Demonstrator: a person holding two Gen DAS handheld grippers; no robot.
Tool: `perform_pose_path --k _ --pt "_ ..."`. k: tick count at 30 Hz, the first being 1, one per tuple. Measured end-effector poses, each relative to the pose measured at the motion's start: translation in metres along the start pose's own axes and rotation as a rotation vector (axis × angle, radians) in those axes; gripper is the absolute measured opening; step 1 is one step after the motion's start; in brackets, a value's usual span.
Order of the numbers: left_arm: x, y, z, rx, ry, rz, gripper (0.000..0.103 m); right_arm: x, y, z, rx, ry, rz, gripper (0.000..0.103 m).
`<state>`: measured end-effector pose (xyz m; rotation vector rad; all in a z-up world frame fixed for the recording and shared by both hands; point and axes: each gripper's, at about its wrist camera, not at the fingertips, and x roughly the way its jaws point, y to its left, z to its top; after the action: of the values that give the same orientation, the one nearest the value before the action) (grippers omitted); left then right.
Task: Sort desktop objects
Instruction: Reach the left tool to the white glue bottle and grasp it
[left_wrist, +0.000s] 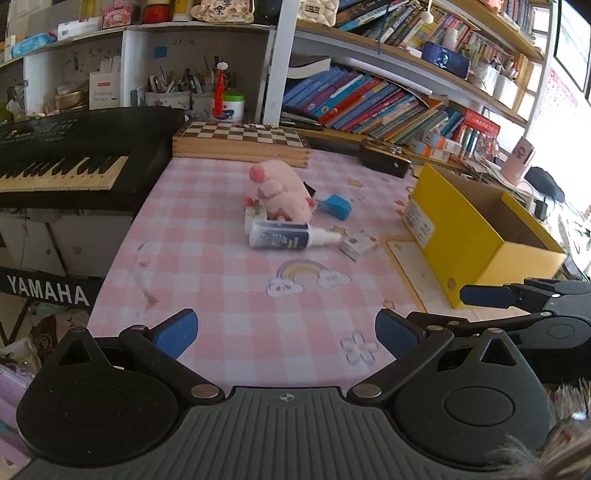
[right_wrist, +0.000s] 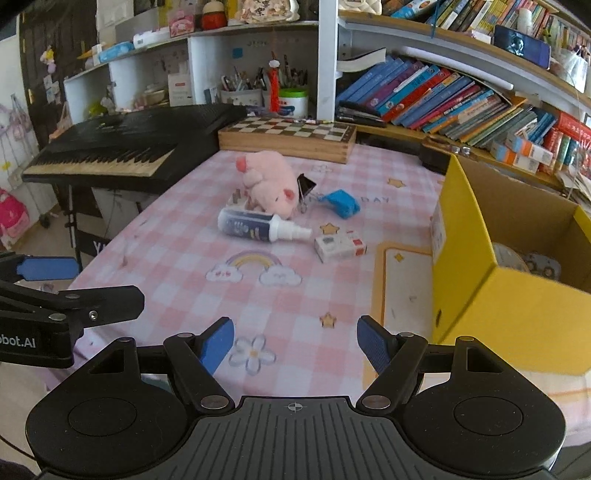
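Together, both grippers hover over the near edge of the table (right_wrist: 177, 266), which is covered by a pink checked cloth. The left gripper (left_wrist: 286, 332) has its jaws spread with nothing between them, only bare cloth showing in the gap. The right gripper (right_wrist: 295, 341) likewise has its jaws spread and empty, above a printed flower on the cloth.

Near the middle of the table lies a small cluster of things. A pink plush toy (right_wrist: 269, 181) sits there, touching a small white box (right_wrist: 238, 199) on its left side. A spray bottle (right_wrist: 258, 226) lies on its side just in front of the toy, nozzle pointing toward the right edge. A black binder clip (right_wrist: 306, 186) stands just beside the toy, and a blue object (right_wrist: 341, 203) lies near it. A small carton (right_wrist: 340, 246) rests just beyond the bottle's nozzle.

Along the right edge stands an open yellow box (right_wrist: 498, 295); something lies in its bottom, too unclear to name. A chessboard (right_wrist: 288, 138) lies at the far edge, and a keyboard (right_wrist: 122, 151) sits off the left edge.
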<state>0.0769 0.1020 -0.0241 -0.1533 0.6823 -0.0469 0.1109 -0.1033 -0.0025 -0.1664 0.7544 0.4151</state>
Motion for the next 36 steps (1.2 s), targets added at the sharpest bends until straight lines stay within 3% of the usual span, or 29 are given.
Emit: perform_pose_path --k 14,27,36 --pt "0.057 0.007 0.045 -0.028 -0.003 0.008 0.103 0.053 -0.017 0.036 0.005 0.027 0.021 0.075" --pt "0.103 0.008 0.066 -0.048 0.028 0.015 0.103 0.102 -0.026 0.054 -0.017 0.085 0.02 0.075" --pt "0.147 0.005 0.088 0.045 0.066 -0.047 0.098 0.128 -0.041 0.061 0.013 0.12 0.004 0.075"
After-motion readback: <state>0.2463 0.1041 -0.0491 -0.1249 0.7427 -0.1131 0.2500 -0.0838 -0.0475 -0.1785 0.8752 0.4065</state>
